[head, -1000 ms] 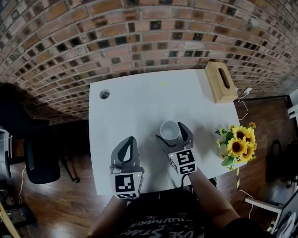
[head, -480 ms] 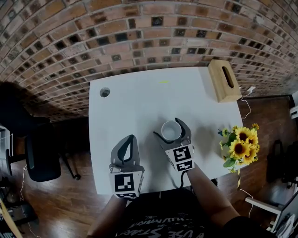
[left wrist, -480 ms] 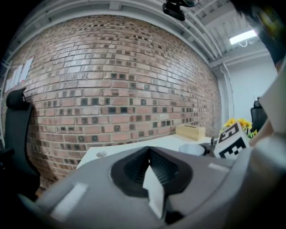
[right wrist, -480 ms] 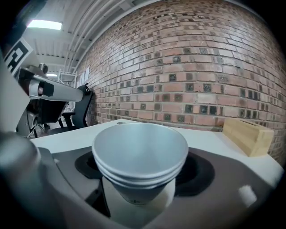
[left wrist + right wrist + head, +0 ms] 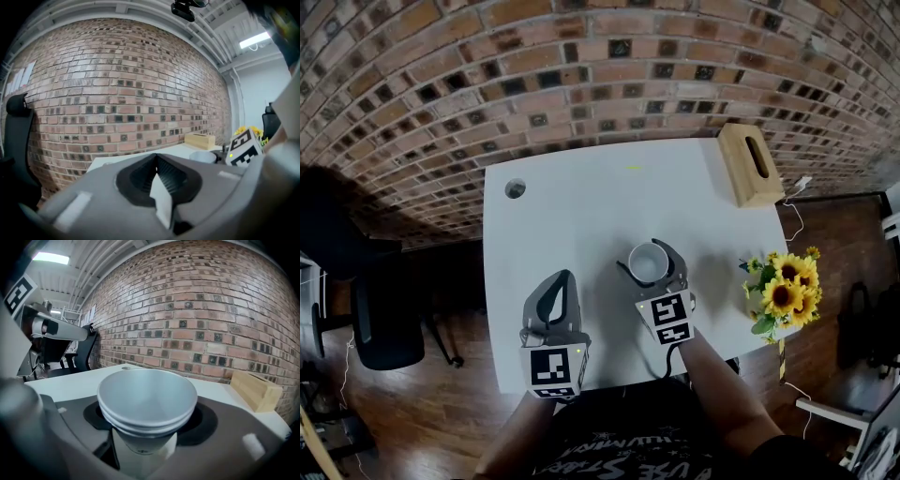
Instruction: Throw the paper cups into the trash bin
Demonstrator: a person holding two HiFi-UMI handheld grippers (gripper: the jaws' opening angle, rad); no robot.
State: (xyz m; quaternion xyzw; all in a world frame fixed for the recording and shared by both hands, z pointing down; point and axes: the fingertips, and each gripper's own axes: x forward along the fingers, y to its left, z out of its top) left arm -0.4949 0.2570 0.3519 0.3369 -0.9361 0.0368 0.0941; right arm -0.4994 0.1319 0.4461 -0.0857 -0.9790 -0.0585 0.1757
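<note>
A stack of white paper cups (image 5: 647, 262) stands upright on the white table (image 5: 581, 206), right of its middle. My right gripper (image 5: 643, 257) is around the stack, one jaw on each side, and the jaws are closing. In the right gripper view the cups (image 5: 147, 399) fill the space between the jaws of my right gripper (image 5: 150, 420); a dark gap still shows at the lower left of the cup wall. My left gripper (image 5: 559, 284) rests near the table's front edge, shut and empty; its jaws meet in the left gripper view (image 5: 157, 161). No trash bin shows in any view.
A wooden tissue box (image 5: 747, 164) lies at the table's back right corner. Sunflowers (image 5: 783, 291) stand just off the right edge. A cable hole (image 5: 515, 188) sits at the back left. A dark office chair (image 5: 384, 319) is left of the table, a brick wall behind.
The right gripper's jaws have drawn in closer around the cups, and the gripper has shifted slightly. The left gripper has stayed in place.
</note>
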